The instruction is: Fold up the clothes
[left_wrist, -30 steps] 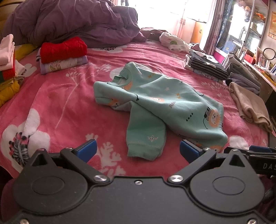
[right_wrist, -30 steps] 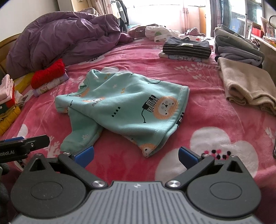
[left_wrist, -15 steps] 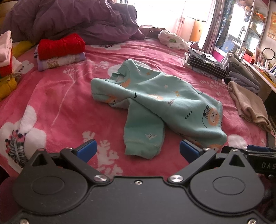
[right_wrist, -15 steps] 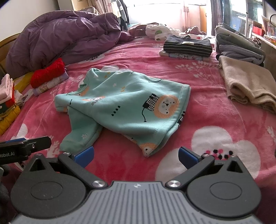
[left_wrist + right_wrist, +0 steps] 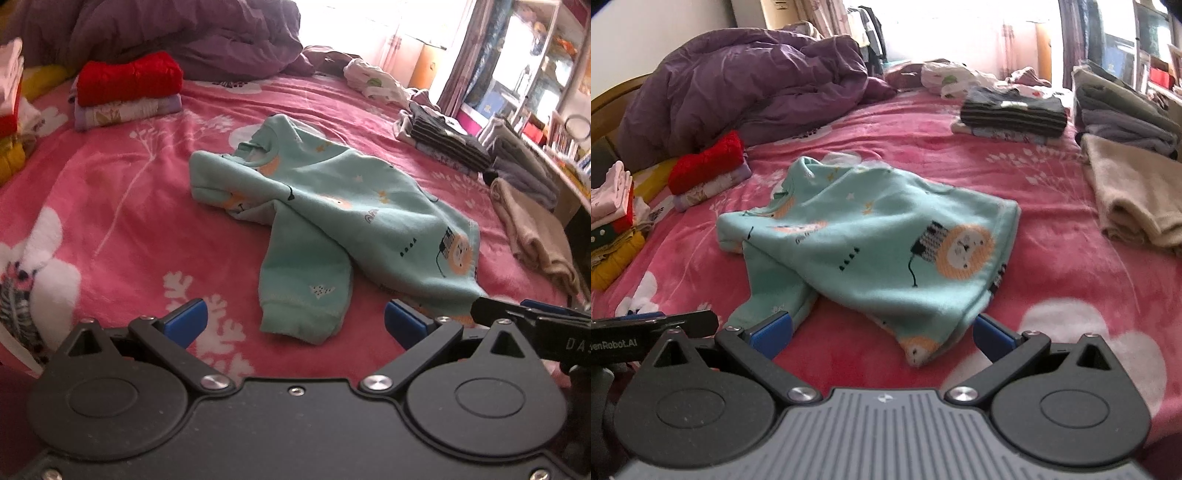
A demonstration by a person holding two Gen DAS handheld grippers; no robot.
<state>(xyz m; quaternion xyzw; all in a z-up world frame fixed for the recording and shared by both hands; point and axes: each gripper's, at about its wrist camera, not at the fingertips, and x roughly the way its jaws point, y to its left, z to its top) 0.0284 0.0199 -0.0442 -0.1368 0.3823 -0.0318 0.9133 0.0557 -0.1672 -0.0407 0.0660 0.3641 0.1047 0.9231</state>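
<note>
A mint-green child's sweatshirt (image 5: 332, 206) with lion prints lies crumpled on the pink floral bedspread (image 5: 122, 206); one sleeve hangs toward me. It also shows in the right wrist view (image 5: 886, 243). My left gripper (image 5: 293, 323) is open and empty, just short of the sleeve cuff (image 5: 299, 325). My right gripper (image 5: 882, 334) is open and empty, its blue fingertips (image 5: 991, 334) close to the sweatshirt's near hem corner. The right gripper's side shows at the left view's right edge (image 5: 532, 325).
Folded stacks ring the bed: a red and lilac pile (image 5: 129, 88), a striped pile (image 5: 1012, 110), grey clothes (image 5: 1126, 118), a beige garment (image 5: 1137, 192), and yellow and pink clothes at the left (image 5: 613, 221). A purple duvet (image 5: 738, 88) lies at the back.
Both grippers have moved forward, closer to the sweatshirt, which looks larger now. Both stay open. The sweatshirt has not moved.
</note>
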